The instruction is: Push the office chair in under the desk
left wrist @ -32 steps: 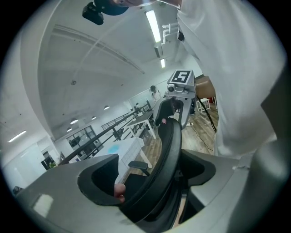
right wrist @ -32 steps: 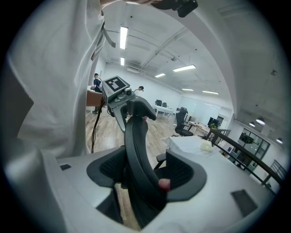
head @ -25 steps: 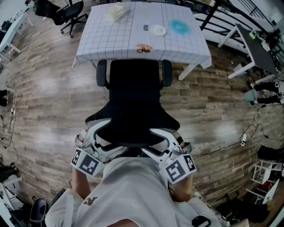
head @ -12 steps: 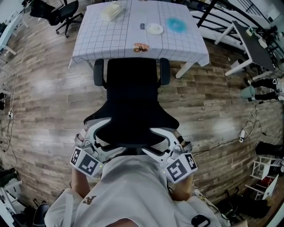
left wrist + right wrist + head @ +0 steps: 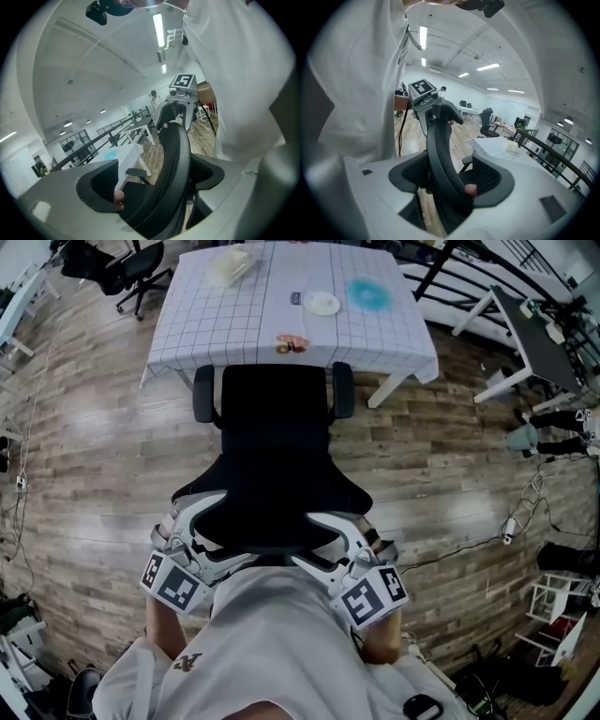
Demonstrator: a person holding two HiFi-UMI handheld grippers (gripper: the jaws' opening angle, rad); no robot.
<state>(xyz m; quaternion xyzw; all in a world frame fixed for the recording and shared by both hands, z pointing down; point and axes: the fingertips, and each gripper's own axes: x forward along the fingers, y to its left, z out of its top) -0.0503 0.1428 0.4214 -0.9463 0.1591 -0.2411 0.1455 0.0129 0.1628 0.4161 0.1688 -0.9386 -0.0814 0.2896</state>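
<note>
Standing on the wooden floor [image 5: 94, 456], the black office chair [image 5: 277, 442] faces the desk [image 5: 234, 324]. The front of its seat meets the hanging near edge of the checked cloth, and the two armrests sit just below that edge. Its backrest leans toward the person, whose white shirt [image 5: 272, 643] fills the bottom of the head view.

The left gripper [image 5: 211, 531] straddles the left side of the backrest's top. Its jaws stand wide apart with the backrest's rim running between them, and the seat shows through the gap beside one pad. The right gripper [image 5: 323, 540] straddles the right side the same way, jaws apart around the rim. Neither pair is clamped on the rim. Each gripper's marker cube sits close to the person's body.

On the desk lie a small white plate [image 5: 322, 303], a blue round thing [image 5: 370, 293] just beside it, a pale bundle [image 5: 230, 265] near the far left corner and a small item [image 5: 291, 343] at the near edge. Another black chair [image 5: 122, 263] stands well off at the upper left, and a second desk [image 5: 539, 338] stands at the right.
</note>
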